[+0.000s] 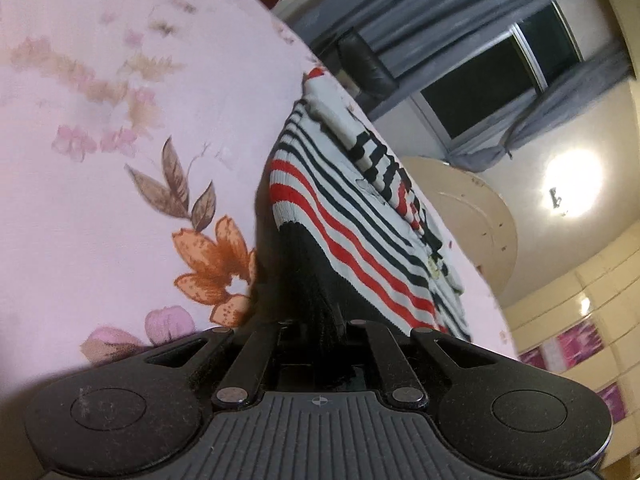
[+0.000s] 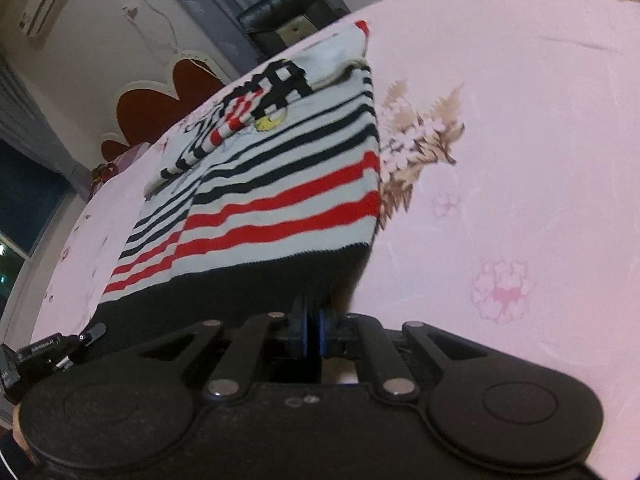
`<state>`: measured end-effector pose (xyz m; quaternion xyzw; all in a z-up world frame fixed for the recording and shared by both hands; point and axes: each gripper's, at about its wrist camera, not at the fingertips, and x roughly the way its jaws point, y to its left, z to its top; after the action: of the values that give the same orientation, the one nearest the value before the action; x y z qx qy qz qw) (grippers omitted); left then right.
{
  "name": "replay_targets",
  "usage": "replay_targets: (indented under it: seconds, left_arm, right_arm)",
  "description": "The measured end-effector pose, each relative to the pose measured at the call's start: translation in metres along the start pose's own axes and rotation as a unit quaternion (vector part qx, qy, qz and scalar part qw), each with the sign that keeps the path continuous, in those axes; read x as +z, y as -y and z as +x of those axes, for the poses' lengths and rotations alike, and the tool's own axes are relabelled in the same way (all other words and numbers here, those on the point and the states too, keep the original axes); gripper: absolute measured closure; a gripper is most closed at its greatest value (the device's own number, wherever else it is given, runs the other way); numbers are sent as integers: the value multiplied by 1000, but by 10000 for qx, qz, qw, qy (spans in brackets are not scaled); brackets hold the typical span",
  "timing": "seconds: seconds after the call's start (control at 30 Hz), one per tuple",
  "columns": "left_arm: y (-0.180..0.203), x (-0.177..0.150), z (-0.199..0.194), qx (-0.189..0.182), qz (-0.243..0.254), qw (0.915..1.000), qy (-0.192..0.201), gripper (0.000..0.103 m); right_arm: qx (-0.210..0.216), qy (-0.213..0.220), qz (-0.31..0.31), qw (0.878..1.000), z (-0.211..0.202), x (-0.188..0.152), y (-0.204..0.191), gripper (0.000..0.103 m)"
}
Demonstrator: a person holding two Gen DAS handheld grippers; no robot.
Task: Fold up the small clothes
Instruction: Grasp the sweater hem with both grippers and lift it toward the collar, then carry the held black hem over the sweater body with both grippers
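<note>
fingertips of left gripper (image 1: 320, 320): buried in black hem of striped sweater (image 1: 360, 232) | knitted chest motif (image 2: 256, 116): foreshortened, unreadable | far floral print on bedsheet (image 1: 80, 72): blurred

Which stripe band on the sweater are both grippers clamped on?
The solid black hem band of the sweater, nearest both grippers; red and navy stripes lie farther up.
</note>
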<state>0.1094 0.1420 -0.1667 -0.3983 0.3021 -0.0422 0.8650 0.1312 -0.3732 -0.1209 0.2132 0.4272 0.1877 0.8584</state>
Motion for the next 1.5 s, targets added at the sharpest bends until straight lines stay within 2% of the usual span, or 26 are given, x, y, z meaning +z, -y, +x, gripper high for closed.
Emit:
replay_targets:
  seconds: [0.1, 0.2, 0.43, 0.67, 0.9, 1.07, 1.2, 1.33, 1.5]
  left_arm:
    - [6, 2, 3, 101, 363, 9993, -9, 99]
    - [0, 5, 4, 147, 303, 9994, -28, 99]
    - [9, 1, 1, 245, 588, 9980, 53, 99]
    - [22, 11, -7, 166, 875, 9959, 168, 99]
    - [51, 37, -9, 83, 1340, 9901, 412, 99]
    - [75, 78, 4, -90, 1503, 9869, 588, 99]
    - [98, 120, 33, -155, 1722, 9825, 690, 99]
    - [115, 172, 78, -146, 1760, 9821, 653, 99]
    - [120, 221, 140, -60, 1822, 9823, 436, 99]
  right_arm:
    - [-80, -54, -144, 9998, 6, 1, 0, 97]
    - [-67, -20, -144, 9999, 6, 2, -2, 97]
    - [-126, -34, -201, 9997, 5, 4, -6, 97]
    - [-212, 210, -369, 9989, -1, 9, -17, 97]
    - [-177, 553, -630, 9963, -7, 40, -33, 97]
    - [-165, 777, -885, 9929, -1, 77, -45, 97]
    - [-116, 1002, -767, 9919, 9, 121, -48, 97]
    - [-140, 1226, -499, 9911, 32, 178, -51, 97]
    - [-319, 1235, -418, 9909, 87, 240, -48, 97]
